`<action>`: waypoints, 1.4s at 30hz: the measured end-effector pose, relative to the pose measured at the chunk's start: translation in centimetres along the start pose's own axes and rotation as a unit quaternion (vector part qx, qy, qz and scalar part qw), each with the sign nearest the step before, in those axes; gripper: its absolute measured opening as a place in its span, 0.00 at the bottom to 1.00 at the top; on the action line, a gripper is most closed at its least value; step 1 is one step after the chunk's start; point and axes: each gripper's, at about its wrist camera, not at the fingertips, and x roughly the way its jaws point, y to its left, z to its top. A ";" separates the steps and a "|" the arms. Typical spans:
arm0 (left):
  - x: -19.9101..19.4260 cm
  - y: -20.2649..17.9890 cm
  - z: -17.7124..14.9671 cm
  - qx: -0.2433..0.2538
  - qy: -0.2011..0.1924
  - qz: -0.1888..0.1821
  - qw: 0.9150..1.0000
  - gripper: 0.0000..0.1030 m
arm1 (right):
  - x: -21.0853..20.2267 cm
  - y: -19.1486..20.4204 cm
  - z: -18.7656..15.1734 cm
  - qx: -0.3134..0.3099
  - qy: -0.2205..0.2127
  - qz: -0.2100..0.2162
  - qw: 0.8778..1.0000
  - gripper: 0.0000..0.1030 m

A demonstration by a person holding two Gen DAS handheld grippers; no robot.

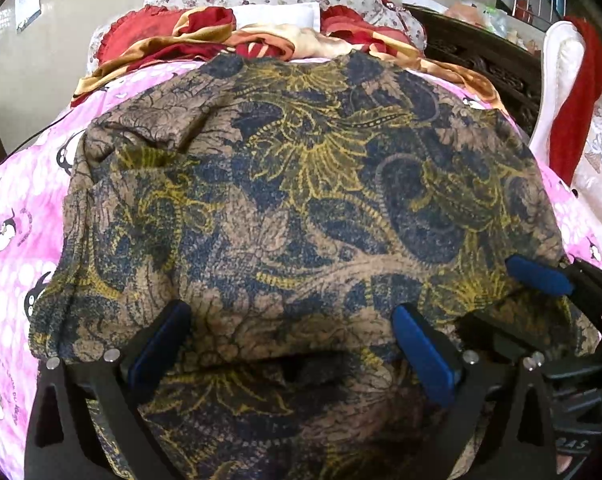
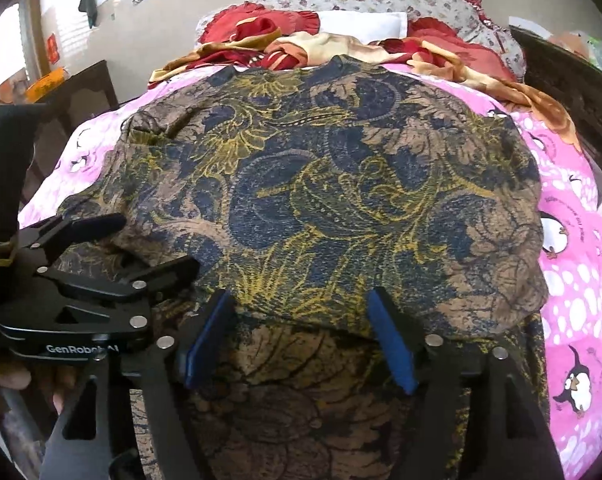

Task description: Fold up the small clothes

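At six o'clock, my left gripper (image 1: 289, 344) and right gripper (image 2: 301, 336) gape over the patterned garment's (image 1: 301, 184) folded hem. I'd pinch both layers evenly, then carry toward twelve.

Your patterned garment (image 1: 301, 200) runs off the bottom edge in both views, near hem hidden beneath your grippers

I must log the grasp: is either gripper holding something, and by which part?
Nothing is held. The left gripper and right gripper are open over the near folded edge of the brown, blue and yellow patterned garment.
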 end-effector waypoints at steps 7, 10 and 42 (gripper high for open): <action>-0.7 0.0 -0.4 0.005 0.002 -0.005 1.000 0.98 | 0.2 0.0 0.0 -0.002 0.006 0.008 1.000 0.80; -3.4 1.5 -1.6 0.016 -0.014 0.000 1.000 0.94 | -1.7 0.0 0.2 -0.007 0.005 -0.012 1.000 0.67; -22.9 11.3 -25.3 -0.059 0.114 -0.074 0.989 0.94 | -19.1 1.5 -14.0 -0.044 -0.047 -0.079 0.995 0.67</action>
